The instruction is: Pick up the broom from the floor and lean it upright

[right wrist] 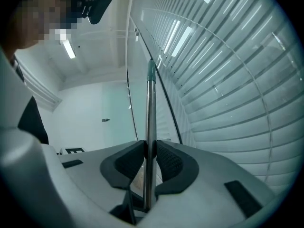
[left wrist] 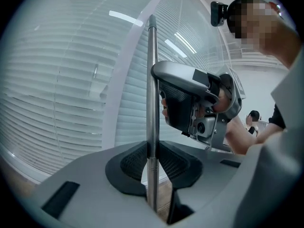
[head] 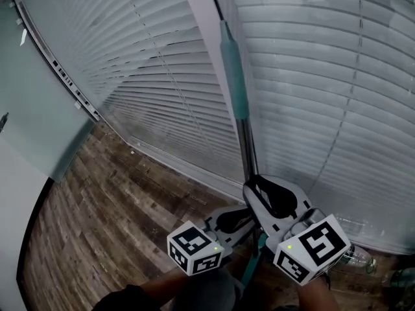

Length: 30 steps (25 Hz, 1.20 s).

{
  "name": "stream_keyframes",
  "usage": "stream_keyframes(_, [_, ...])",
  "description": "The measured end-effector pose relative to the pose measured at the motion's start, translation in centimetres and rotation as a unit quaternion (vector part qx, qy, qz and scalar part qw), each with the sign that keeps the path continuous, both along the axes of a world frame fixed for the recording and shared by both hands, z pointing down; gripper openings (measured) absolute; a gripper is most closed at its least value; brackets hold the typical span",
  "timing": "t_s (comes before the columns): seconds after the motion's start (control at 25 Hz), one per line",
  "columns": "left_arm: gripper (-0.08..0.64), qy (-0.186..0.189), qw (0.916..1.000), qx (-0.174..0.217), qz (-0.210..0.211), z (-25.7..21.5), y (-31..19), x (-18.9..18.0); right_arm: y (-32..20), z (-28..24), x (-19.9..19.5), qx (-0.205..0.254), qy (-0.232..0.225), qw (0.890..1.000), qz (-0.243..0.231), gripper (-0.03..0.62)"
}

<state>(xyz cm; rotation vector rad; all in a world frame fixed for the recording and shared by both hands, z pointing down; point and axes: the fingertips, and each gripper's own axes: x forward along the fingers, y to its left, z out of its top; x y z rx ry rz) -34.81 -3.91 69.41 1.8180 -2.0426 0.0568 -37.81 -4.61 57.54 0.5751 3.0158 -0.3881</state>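
Here there is one broom (head: 235, 83), and it stands nearly upright in front of the window. Its metal pole, topped by a teal grip, rises along the white post (head: 198, 18) between two sets of pale slatted blinds (head: 337, 76). Whether the grip touches the post cannot be told, and the broom's head is out of view.

Two claws hold the pole, one above the other. The left claw (left wrist: 152, 159) pinches it lower down, with both dark pads pressed against the metal. The right claw (right wrist: 150, 158) pinches it higher up, and its pads also close on the pole from both sides. Each claw carries one marker cube, two in all: the left cube (head: 194, 248) and the right cube (head: 312, 248), both near the bottom edge of the head view.

The floor (head: 110, 219) is dark wood planking that runs up to the foot of the blinds. At the far left a frosted glass panel (head: 39, 109) meets the window wall at a corner. The right claw's view shows pale walls and a white ceiling with one strip light (right wrist: 69, 49).
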Motion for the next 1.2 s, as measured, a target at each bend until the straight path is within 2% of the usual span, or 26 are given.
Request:
stream_keyframes(0.2, [0.1,-0.024,0.9991,0.032,0.014,-0.1,-0.1,0.3,-0.3,-0.2,0.4,0.019,-0.016,0.999,0.02,0.093])
stream_keyframes(0.28, [0.2,-0.043,0.9974,0.049,0.03,-0.7,-0.2,0.6,-0.5,-0.4,0.5,0.048,-0.026,0.998,0.038,0.116])
stream_keyframes(0.4, [0.209,-0.091,0.9934,0.055,0.043,-1.4,-0.2,1.1,-0.4,-0.4,0.8,0.075,-0.032,0.996,0.045,0.153])
stream_keyframes(0.48, [0.213,-0.104,0.9921,0.051,0.047,-1.6,-0.3,1.7,-0.5,-0.6,1.2,0.074,-0.034,0.996,0.046,0.158])
stream_keyframes(0.6, [0.213,-0.09,0.9935,0.051,0.048,-2.5,-0.7,1.9,-1.0,-1.4,1.7,0.071,-0.032,0.996,0.049,0.162])
stream_keyframes(0.76, [0.213,-0.114,0.9906,0.067,0.036,-4.2,0.0,0.4,-1.0,-3.3,1.7,0.052,-0.05,0.996,0.042,0.164])
stream_keyframes(0.92, [0.213,-0.086,0.9936,0.059,0.042,-3.1,0.2,0.2,-1.9,-3.0,2.2,0.028,-0.052,0.997,0.05,0.164])
stream_keyframes(1.04, [0.213,-0.07,0.9955,0.055,0.03,-2.6,0.0,-0.3,-4.0,-2.2,2.6,0.018,-0.044,0.996,0.073,0.164])
stream_keyframes(1.12, [0.213,-0.062,0.997,0.039,0.027,-2.8,-0.4,-0.6,-5.8,-2.4,2.7,0.004,-0.033,0.994,0.099,0.164])
stream_keyframes(1.2, [0.213,-0.051,0.9983,0.002,0.03,-3.1,0.4,-0.9,-7.0,-2.8,3.1,-0.015,-0.014,0.992,0.124,0.164])
